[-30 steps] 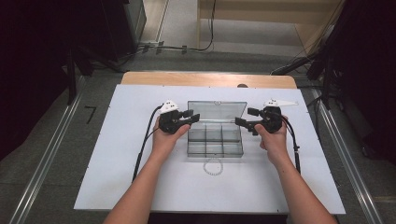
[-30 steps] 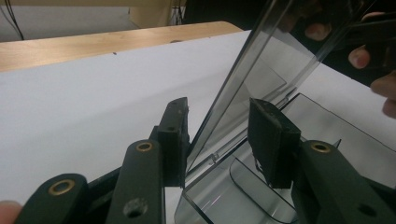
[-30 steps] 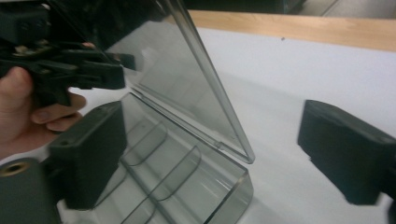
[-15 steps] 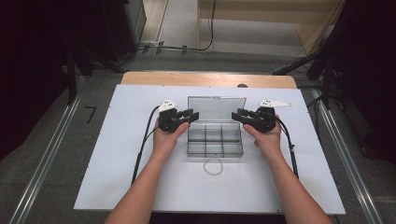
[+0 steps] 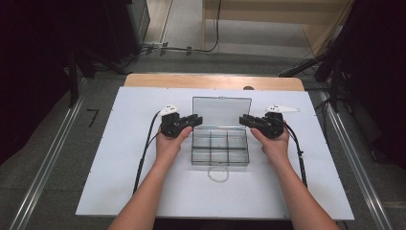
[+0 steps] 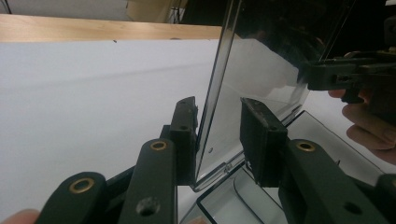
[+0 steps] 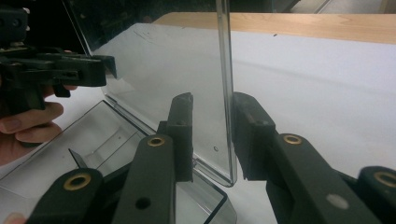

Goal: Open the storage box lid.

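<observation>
Clear plastic, the compartment box [image 5: 220, 146] sits mid-sheet on the white board [image 5: 119, 158], its lid [image 5: 221, 111] standing upright; a bead bracelet [image 5: 218, 174] lies just in front. From above, my right gripper [image 5: 245, 120] has come in from the side to the lid's right edge since a second ago; my left gripper [image 5: 195, 119] is at the left edge.

Left gripper view: jaws have just been closing, one pad touching the lid [image 6: 243, 84], the other apart.

Right gripper view: jaws, just closing too, straddle the lid edge [image 7: 224, 70], one pad touching, the other apart.
</observation>
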Demonstrator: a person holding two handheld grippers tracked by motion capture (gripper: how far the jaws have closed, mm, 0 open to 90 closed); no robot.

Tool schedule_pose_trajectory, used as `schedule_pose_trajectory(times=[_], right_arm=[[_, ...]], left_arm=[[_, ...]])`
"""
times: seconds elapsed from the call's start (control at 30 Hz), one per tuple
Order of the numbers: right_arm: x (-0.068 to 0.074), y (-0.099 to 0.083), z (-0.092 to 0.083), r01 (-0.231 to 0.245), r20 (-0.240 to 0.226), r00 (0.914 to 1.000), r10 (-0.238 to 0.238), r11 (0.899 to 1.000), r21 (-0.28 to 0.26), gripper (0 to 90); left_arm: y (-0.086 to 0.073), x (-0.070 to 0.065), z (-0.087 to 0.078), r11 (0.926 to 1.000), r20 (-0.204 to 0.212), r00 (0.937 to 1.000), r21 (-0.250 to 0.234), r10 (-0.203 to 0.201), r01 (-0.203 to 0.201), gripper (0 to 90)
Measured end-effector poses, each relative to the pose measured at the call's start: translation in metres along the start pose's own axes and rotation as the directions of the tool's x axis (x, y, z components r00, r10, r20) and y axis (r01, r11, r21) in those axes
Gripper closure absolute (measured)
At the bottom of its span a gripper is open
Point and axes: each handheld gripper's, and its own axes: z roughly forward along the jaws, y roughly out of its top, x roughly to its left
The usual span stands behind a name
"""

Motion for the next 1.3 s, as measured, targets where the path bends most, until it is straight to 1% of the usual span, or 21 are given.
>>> schedule_pose_trajectory(times=[0.03,0.17,0.27,0.3,0.33,0.43,0.5,0.57,0.7,0.8,0.87,1.0,1.17,1.27,1.3], right_arm=[[0.0,-0.001,-0.001,0.002,-0.001,1.0,-0.002,1.0,-0.005,68.7],[0.004,-0.006,-0.004,-0.003,0.007,1.0,0.003,1.0,0.011,71.9],[0.004,-0.01,-0.005,-0.014,0.0,0.9999,0.014,1.0,0.011,72.7],[0.005,-0.011,-0.006,-0.02,-0.004,0.9998,0.02,1.0,0.007,72.7],[0.006,-0.011,-0.006,-0.02,-0.002,0.9998,0.02,1.0,0.01,72.7],[0.009,-0.012,-0.007,-0.025,-0.002,0.9997,0.025,0.999,0.022,72.8],[0.01,-0.012,-0.008,-0.026,-0.004,0.9996,0.026,0.999,0.029,72.9],[0.01,-0.012,-0.008,-0.028,-0.012,0.9995,0.028,0.999,0.032,73.0],[0.009,-0.011,-0.006,-0.051,-0.013,0.9986,0.051,0.998,0.037,72.9],[0.007,-0.009,-0.005,-0.067,-0.015,0.9976,0.067,0.997,0.04,73.0],[0.007,-0.009,-0.004,-0.068,-0.015,0.9975,0.069,0.997,0.038,73.0],[0.004,-0.008,-0.002,-0.079,-0.02,0.9966,0.079,0.996,0.034,73.1],[0.002,-0.002,0.0,-0.077,-0.013,0.9969,0.078,0.996,0.034,73.0],[0.001,0.0,0.003,-0.074,-0.003,0.9972,0.074,0.996,0.047,72.7],[0.0,-0.001,0.004,-0.079,-0.006,0.9968,0.079,0.996,0.048,72.7]], left_arm=[[0.0,-0.001,-0.001,1.0,0.002,1.0,0.006,0.0,0.0,66.8],[-0.004,-0.003,-0.003,0.9997,-0.001,1.0,0.024,-0.007,0.007,70.1],[-0.007,-0.003,-0.006,0.9995,0.015,0.9995,0.017,-0.027,0.027,71.2],[-0.008,-0.004,-0.007,0.9994,0.015,0.9995,0.019,-0.029,0.029,71.3],[-0.008,-0.005,-0.008,0.9994,0.012,0.9995,0.021,-0.029,0.029,71.6],[-0.01,-0.006,-0.01,0.9985,0.016,0.9987,0.025,-0.049,0.048,71.9],[-0.01,-0.007,-0.012,0.9983,0.012,0.9987,0.03,-0.05,0.05,72.1],[-0.01,-0.007,-0.013,0.9979,0.018,0.9983,0.034,-0.056,0.056,72.3],[-0.009,-0.005,-0.012,0.9962,0.016,0.9966,0.033,-0.081,0.08,73.1],[-0.008,-0.003,-0.011,0.9954,0.019,0.9957,0.031,-0.091,0.09,73.1],[-0.006,-0.003,-0.01,0.9955,0.015,0.9959,0.033,-0.089,0.089,73.1],[-0.004,0.0,-0.007,0.9945,0.011,0.9951,0.037,-0.098,0.098,73.0],[0.001,0.002,-0.006,0.9949,0.002,0.9952,0.024,-0.098,0.098,72.9],[0.0,0.004,-0.004,0.9938,-0.008,0.9945,0.037,-0.104,0.104,72.8],[-0.001,0.006,-0.004,0.9926,0.001,0.9932,0.035,-0.116,0.116,72.9]])
